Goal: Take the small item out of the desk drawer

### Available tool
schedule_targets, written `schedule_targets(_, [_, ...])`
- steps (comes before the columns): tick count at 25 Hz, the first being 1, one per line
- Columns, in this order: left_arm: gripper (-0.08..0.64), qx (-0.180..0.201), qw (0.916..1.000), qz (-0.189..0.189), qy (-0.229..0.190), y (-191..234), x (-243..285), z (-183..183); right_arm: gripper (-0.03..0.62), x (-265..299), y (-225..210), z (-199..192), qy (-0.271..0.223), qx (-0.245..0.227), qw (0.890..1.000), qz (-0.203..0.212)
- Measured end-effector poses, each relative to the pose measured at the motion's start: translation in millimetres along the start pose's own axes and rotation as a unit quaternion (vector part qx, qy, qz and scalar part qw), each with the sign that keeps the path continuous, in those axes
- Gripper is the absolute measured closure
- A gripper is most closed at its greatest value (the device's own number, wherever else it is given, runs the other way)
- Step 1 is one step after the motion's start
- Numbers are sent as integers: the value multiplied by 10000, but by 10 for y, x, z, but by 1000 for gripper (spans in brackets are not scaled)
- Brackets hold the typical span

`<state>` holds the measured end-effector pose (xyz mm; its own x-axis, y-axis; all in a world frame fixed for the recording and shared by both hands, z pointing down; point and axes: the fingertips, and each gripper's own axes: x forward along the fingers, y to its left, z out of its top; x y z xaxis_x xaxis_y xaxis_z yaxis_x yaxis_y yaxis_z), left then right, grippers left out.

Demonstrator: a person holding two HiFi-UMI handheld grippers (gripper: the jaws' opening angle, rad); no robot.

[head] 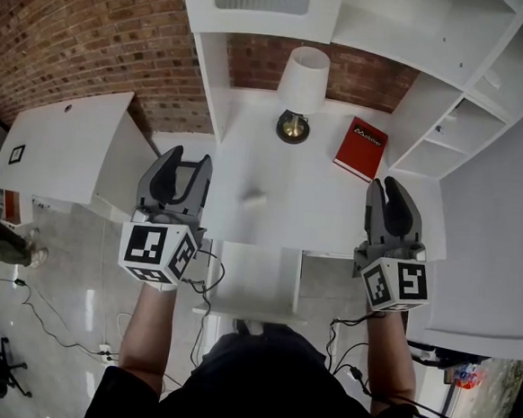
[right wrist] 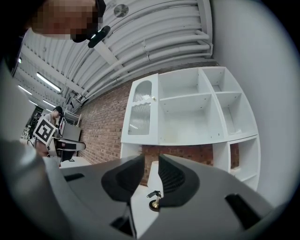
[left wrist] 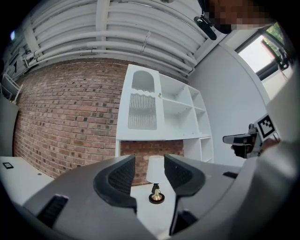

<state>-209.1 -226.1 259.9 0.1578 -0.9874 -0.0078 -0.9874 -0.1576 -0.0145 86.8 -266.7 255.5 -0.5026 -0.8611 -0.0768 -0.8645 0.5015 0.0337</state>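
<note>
Small item (head: 254, 197), pale and too small to identify, is lying on the white desk top (head: 315, 212), between the two grippers and touching neither

- Left gripper (head: 186, 163): jaws are standing apart with a clear gap and are gripping nothing; in the left gripper view (left wrist: 150, 164) only the distant lamp is showing through the gap
- Right gripper (head: 386, 188): jaws are standing slightly parted, a narrower gap than the left, and are pinching nothing; in the right gripper view (right wrist: 150, 165) the lamp base is showing far beyond them
- Both grippers are hovering over the near part of the desk, pointing away from the person, left one by the desk's left edge, right one by its right edge
- Drawer (head: 249, 279) is sitting pulled out from the desk's near edge, between the person's forearms
- Table lamp (head: 303, 76) with white shade and brass base is standing at the back of the desk
- Red book (head: 361, 148) is lying flat to the right of the lamp
- White shelving unit (head: 472, 112) is rising behind and to the right, against a brick wall (head: 59, 34)
</note>
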Motion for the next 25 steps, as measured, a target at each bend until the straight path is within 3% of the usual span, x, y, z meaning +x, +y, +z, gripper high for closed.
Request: schedule_targets(25, [368, -87, 9991, -41, 414, -264, 507, -412, 523, 204, -517, -254, 74, 184, 9998, 75])
